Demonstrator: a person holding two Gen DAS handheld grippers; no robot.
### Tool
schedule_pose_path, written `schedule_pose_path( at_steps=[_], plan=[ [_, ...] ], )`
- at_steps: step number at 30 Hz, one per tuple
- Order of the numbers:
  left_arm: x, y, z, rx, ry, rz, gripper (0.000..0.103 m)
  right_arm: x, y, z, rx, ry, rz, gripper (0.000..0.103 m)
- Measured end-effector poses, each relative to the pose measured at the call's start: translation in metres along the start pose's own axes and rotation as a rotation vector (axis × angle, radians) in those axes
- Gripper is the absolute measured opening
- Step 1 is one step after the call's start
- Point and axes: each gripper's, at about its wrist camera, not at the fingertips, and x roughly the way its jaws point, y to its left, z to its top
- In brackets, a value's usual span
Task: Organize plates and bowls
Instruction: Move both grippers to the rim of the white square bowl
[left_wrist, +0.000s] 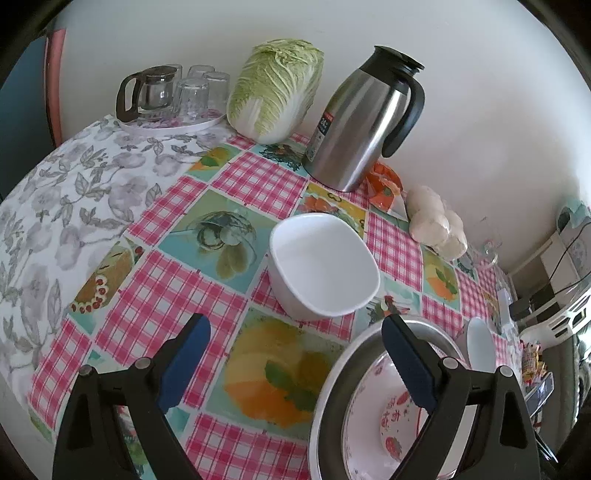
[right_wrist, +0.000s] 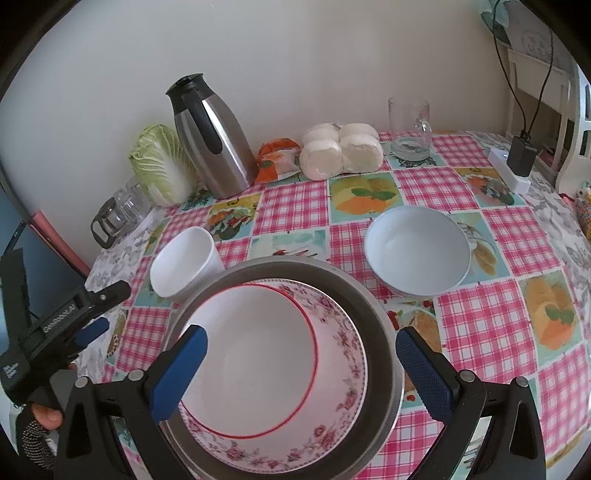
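Note:
A steel bowl (right_wrist: 373, 317) holds a floral-rimmed bowl (right_wrist: 343, 347) with a red-ringed white bowl (right_wrist: 255, 362) nested inside. My right gripper (right_wrist: 301, 363) is open and hovers above this stack. A squarish white bowl (left_wrist: 325, 262) stands on the checked tablecloth just ahead of my open, empty left gripper (left_wrist: 295, 354); it also shows in the right wrist view (right_wrist: 183, 262). A round white bowl (right_wrist: 419, 251) sits to the right of the stack. The stack shows at lower right in the left wrist view (left_wrist: 354, 354). The left gripper appears at the left edge of the right wrist view (right_wrist: 92, 325).
Along the wall stand a steel thermos jug (left_wrist: 362, 122), a napa cabbage (left_wrist: 277, 92), a tray of glasses with a glass teapot (left_wrist: 170, 96), an orange packet (right_wrist: 277, 158), wrapped white buns (right_wrist: 340, 151) and a glass mug (right_wrist: 410, 129). A power strip (right_wrist: 509, 166) lies far right.

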Motion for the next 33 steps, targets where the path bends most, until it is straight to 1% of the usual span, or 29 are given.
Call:
schedule_pose_path(
  at_steps=[5, 8, 11, 16, 19, 21, 24, 27, 31, 33],
  plan=[
    [0.003, 0.005, 0.007, -0.03, -0.017, -0.034, 0.094, 0.002, 0.013, 0.011, -0.006, 0.015, 0.01, 0.103],
    [0.001, 0.009, 0.013, -0.045, -0.062, -0.042, 0.094, 0.002, 0.024, 0.021, -0.013, 0.013, 0.004, 0.103],
    [0.0, 0.013, 0.02, -0.061, -0.089, -0.055, 0.094, 0.003, 0.034, 0.033, -0.001, 0.016, 0.001, 0.103],
    [0.006, 0.022, 0.028, -0.093, -0.104, -0.069, 0.094, 0.009, 0.058, 0.053, -0.007, 0.036, 0.025, 0.103],
    [0.009, 0.024, 0.031, -0.094, -0.114, -0.061, 0.094, 0.017, 0.073, 0.061, -0.021, 0.055, 0.015, 0.103],
    [0.011, 0.025, 0.033, -0.091, -0.111, -0.059, 0.094, 0.024, 0.081, 0.066, -0.024, 0.065, 0.008, 0.103],
    [0.016, 0.032, 0.037, -0.122, -0.087, -0.063, 0.094, 0.035, 0.087, 0.071, -0.023, 0.078, 0.0, 0.103],
    [0.022, 0.041, 0.04, -0.157, -0.071, -0.083, 0.094, 0.049, 0.093, 0.076, -0.037, 0.096, -0.033, 0.103],
    [0.032, 0.048, 0.043, -0.189, -0.045, -0.097, 0.094, 0.066, 0.097, 0.081, -0.039, 0.124, -0.042, 0.103],
    [0.037, 0.049, 0.044, -0.19, -0.035, -0.102, 0.094, 0.076, 0.1, 0.083, -0.037, 0.146, -0.051, 0.103]
  ],
)
